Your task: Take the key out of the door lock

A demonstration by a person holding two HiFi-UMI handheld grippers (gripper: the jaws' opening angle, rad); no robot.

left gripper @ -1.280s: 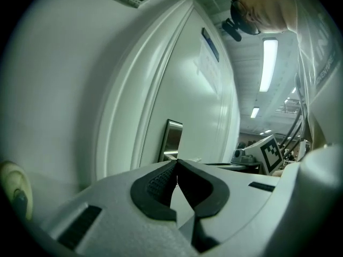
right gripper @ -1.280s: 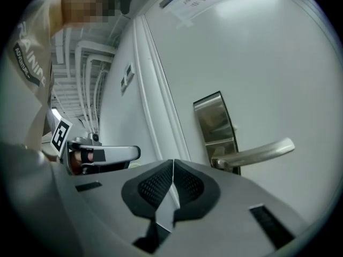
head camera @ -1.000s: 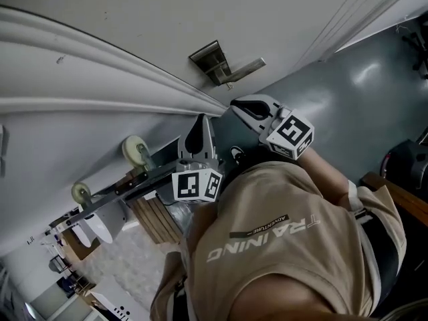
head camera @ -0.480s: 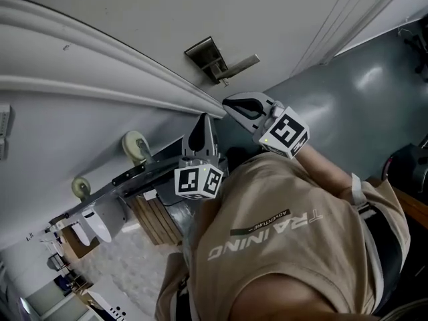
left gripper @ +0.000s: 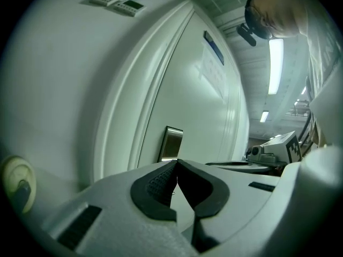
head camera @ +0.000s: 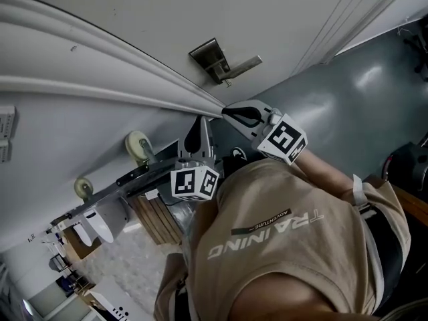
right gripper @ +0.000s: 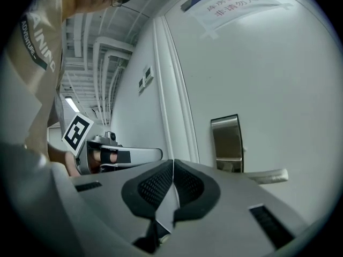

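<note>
over the last second little has changed: the head view has wobbled slightly, and the right gripper [head camera: 225, 111] has turned a touch and sits a shade lower against the white door [head camera: 134, 19], no nearer the lock than before. the left gripper [head camera: 200, 119] has held its place beside it, pointing up at the door frame. right jaws are pressed together with nothing between them; left jaws likewise meet at the tips, empty. the brushed-metal lock plate [head camera: 208, 57] with its metal lever handle [head camera: 244, 65] sits above and well apart from both grippers. the small key [head camera: 228, 83] shows only as a thin dark stub hanging just under the plate, so it looks to be in the lock, not yet touched. the right gripper view looks up at the plate and lever from below and to the side; a tiny nub at the plate's edge may be the key, too small to be sure. judgement: the approach has stalled or is only being lined up, and nothing of the task proper is done. the right gripper is the closer one and faces the lock, so it seems the likely one to reach. it would have to spread its jaws first, then rise to the stub below the plate. the key is small, and the lever above it leaves little room for error.
</note>
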